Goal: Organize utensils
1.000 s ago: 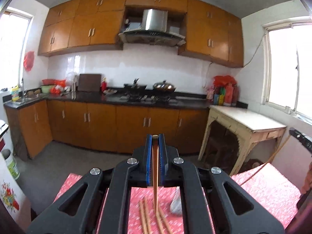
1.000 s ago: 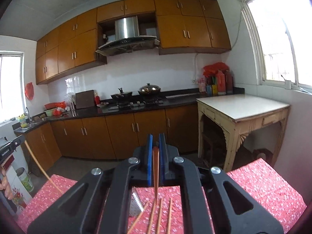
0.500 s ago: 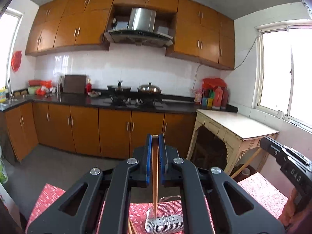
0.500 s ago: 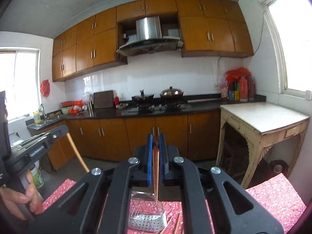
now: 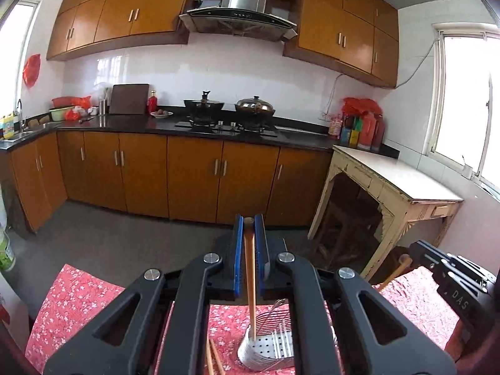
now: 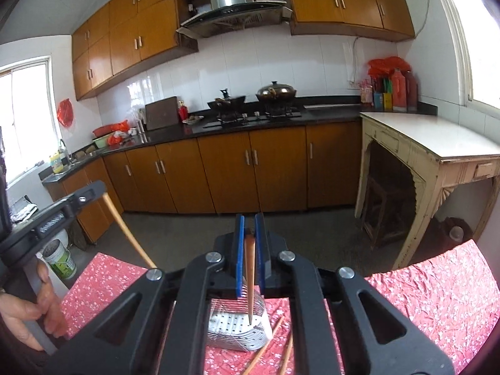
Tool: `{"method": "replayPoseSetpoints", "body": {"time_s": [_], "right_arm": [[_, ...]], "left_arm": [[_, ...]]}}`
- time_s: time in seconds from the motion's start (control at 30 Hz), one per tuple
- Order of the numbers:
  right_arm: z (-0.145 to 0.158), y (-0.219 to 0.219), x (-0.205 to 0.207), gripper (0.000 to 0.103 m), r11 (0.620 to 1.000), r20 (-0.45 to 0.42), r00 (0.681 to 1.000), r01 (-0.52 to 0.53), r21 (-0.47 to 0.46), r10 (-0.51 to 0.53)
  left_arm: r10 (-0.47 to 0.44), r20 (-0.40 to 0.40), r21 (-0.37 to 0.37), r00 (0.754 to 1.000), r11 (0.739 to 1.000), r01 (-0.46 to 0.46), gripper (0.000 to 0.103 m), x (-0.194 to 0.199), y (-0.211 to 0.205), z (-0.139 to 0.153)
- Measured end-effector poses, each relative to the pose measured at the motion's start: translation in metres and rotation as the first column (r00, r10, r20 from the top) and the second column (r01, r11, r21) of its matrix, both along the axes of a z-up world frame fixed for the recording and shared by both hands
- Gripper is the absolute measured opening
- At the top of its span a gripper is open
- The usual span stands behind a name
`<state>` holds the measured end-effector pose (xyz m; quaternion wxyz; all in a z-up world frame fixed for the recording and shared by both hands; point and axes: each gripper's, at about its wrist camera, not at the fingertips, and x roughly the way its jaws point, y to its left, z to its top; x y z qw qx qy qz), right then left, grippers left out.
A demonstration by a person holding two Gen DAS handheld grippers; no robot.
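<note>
The left gripper (image 5: pixel 249 243) is pinched on a chopstick (image 5: pixel 250 281) whose tip hangs inside the metal holder (image 5: pixel 265 347). The right gripper (image 6: pixel 249 243) jaws are opening around a second chopstick (image 6: pixel 249 275), tip also over the holder. Loose chopsticks (image 6: pixel 265 347) lie just right of it on the red cloth (image 6: pixel 422 297).

Wooden chopsticks (image 5: pixel 250 268), shiny perforated metal holder (image 5: pixel 268 348), floral cloth (image 5: pixel 75 306)

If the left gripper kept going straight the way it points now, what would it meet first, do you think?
Probably the metal utensil holder: the chopstick held by the left gripper already dips into it. Depth is uncertain.
</note>
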<state>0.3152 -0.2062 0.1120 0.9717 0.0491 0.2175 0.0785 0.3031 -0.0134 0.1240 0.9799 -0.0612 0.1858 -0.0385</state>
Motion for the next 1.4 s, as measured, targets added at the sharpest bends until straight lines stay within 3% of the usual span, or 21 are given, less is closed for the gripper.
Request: {"method": "replayPoseSetpoints", "body": {"time_s": [0.03,0.1,0.37,0.43,0.57,0.7,0.83,0.93,1.17,1.3,1.4], "right_arm": [[-0.001,-0.004,-0.001,0.028,1.000,0.001,1.000,0.009,0.003,-0.009],[-0.003,-0.015,-0.007,0.034,0.999,0.007,0.999,0.032,0.015,-0.032],[-0.024,-0.068,-0.045,0.036,0.991,-0.023,0.991,0.132,0.014,-0.132],[-0.042,-0.081,-0.061,0.036,0.988,-0.053,0.986,0.156,0.004,-0.156],[-0.094,-0.092,-0.086,0.036,0.984,-0.144,0.974,0.175,-0.029,-0.177],[-0.157,-0.092,-0.102,0.035,0.990,-0.275,0.951,0.138,-0.024,-0.140],[-0.211,-0.081,-0.117,0.033,0.995,-0.380,0.920,0.094,-0.018,-0.094],[-0.235,-0.068,-0.123,0.030,0.997,-0.425,0.902,0.072,-0.020,-0.073],[-0.253,-0.057,-0.124,0.029,0.996,-0.450,0.888,0.072,-0.051,-0.088],[-0.254,-0.057,-0.121,0.008,0.989,-0.435,0.890,0.097,-0.108,-0.135],[-0.256,-0.073,-0.116,0.008,0.984,-0.437,0.882,0.155,-0.087,-0.177]], "left_arm": [[0.007,0.003,0.010,1.000,1.000,-0.007,0.007,-0.003,0.003,0.001],[0.020,0.002,0.021,1.000,1.000,-0.020,0.007,-0.008,0.010,0.002],[0.054,-0.018,0.029,0.998,0.998,-0.054,0.008,-0.045,0.047,-0.007],[0.062,-0.029,0.033,0.998,0.998,-0.061,0.011,-0.060,0.059,-0.017],[0.087,-0.067,0.051,0.994,0.995,-0.083,0.035,-0.091,0.076,-0.052],[0.068,-0.145,0.059,0.987,0.996,-0.060,0.039,-0.120,0.082,-0.102],[0.051,-0.246,0.096,0.968,0.995,-0.028,0.042,-0.134,0.076,-0.153],[0.028,-0.314,0.096,0.949,0.995,0.003,0.042,-0.141,0.071,-0.183],[-0.010,-0.374,0.082,0.927,0.996,0.044,0.042,-0.150,0.063,-0.212],[-0.011,-0.403,0.106,0.915,0.993,0.059,0.042,-0.144,0.053,-0.221],[-0.003,-0.424,0.108,0.906,0.993,0.054,0.042,-0.141,0.050,-0.227]]}}
